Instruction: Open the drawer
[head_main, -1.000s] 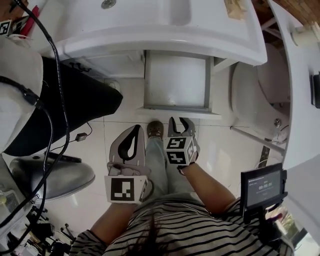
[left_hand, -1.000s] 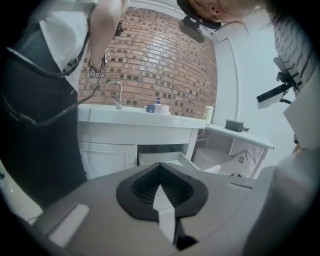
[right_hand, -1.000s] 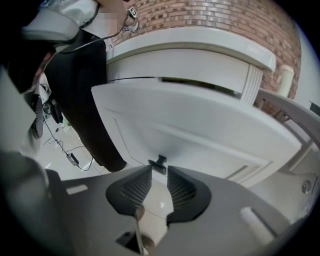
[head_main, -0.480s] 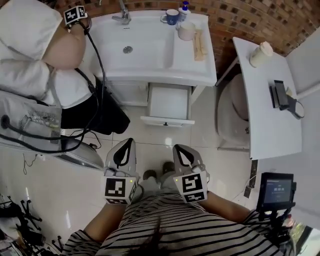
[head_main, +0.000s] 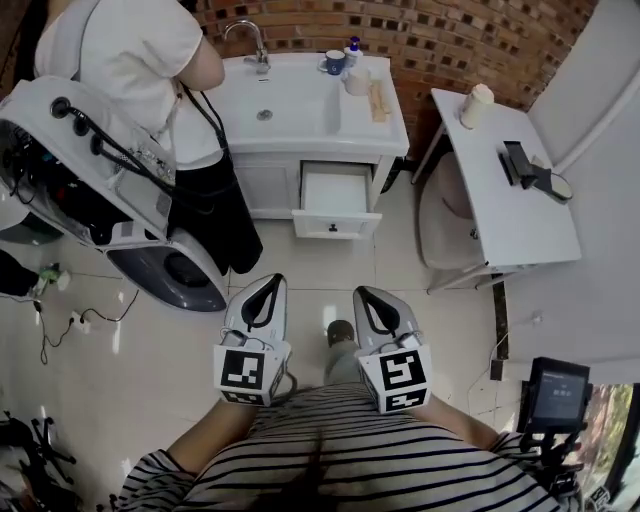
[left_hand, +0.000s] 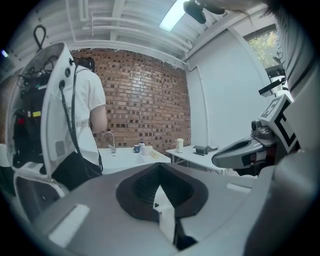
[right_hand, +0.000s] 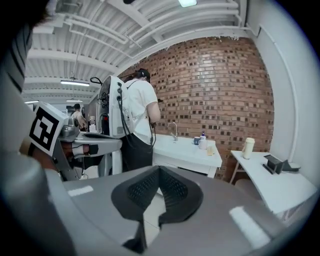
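Tiled floor (head_main: 300, 266) is lying open between the pulled-out drawer (head_main: 336, 195) and the closed, empty left hand-held gripper (head_main: 270, 279) and right hand-held gripper (head_main: 362, 292).

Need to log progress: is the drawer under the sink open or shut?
Open. The drawer stands pulled out of the vanity cabinet, its front panel well forward and its white inside showing.
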